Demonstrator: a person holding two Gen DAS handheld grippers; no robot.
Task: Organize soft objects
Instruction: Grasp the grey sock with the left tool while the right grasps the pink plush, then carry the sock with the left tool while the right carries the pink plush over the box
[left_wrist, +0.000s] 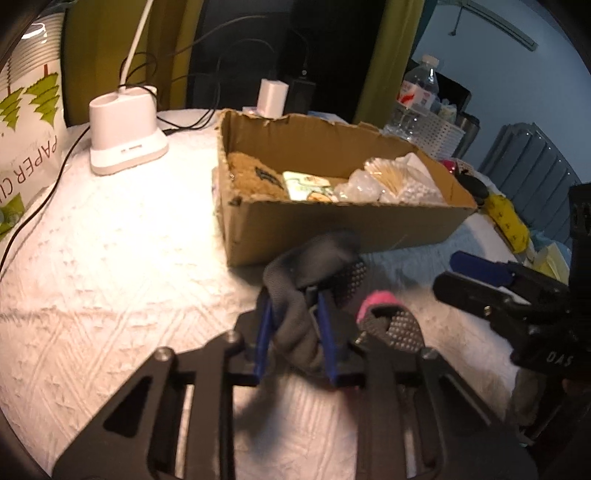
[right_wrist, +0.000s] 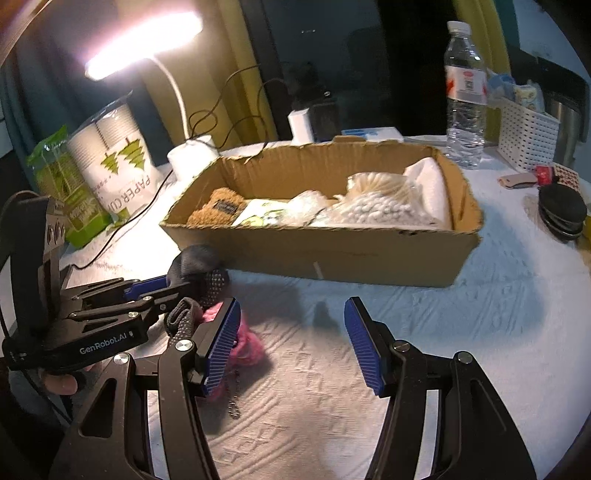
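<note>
My left gripper is shut on a grey glove with dotted grip, held just in front of the open cardboard box. In the right wrist view the left gripper holds the grey glove at the box's near left corner. A pink fuzzy item lies on the white tablecloth below it; it also shows in the left wrist view. The box holds a brown plush, plastic bags and cotton items. My right gripper is open and empty, right of the pink item.
A white lamp base and paper cup pack stand at the left. A water bottle and white basket stand behind the box. Black round pads lie at the right. Cables run across the back.
</note>
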